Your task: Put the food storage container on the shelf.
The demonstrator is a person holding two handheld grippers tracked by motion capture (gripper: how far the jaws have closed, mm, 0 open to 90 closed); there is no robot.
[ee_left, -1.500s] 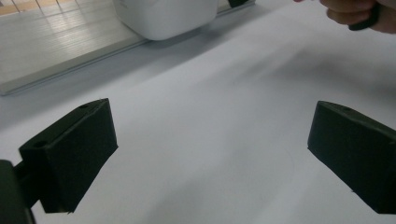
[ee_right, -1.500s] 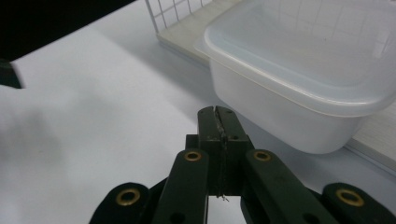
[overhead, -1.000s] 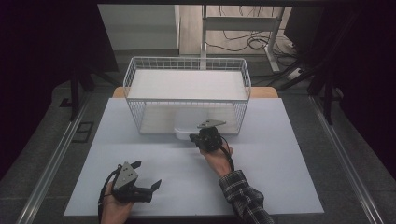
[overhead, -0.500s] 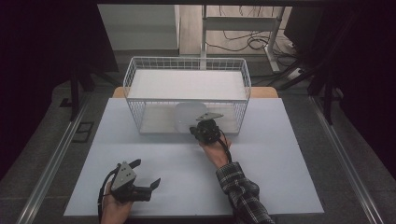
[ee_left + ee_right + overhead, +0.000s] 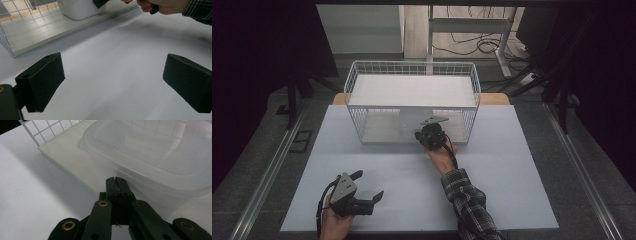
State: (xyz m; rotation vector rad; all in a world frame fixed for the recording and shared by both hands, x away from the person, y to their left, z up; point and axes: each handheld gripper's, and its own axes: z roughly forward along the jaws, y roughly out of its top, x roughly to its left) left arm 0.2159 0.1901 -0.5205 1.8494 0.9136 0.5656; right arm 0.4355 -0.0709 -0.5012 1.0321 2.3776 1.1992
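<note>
On the white desk (image 5: 512,190), the left gripper (image 5: 367,192) rests near the front edge, jaws wide apart and holding nothing. Further right, the right gripper (image 5: 424,134), jaws pressed fully together on nothing, noses against a clear plastic tub (image 5: 155,152) standing on the bottom shelf of the wire basket (image 5: 357,85). The tub looks empty. Pushed only by closed tips, it could skid sideways, twist, or jam against the wire wall.

1. We see the wire basket (image 5: 412,80) standing at the far middle of the table (image 5: 522,190).
2. The container (image 5: 160,152) lies inside it, on its lower shelf (image 5: 30,32), towards the front.
</note>
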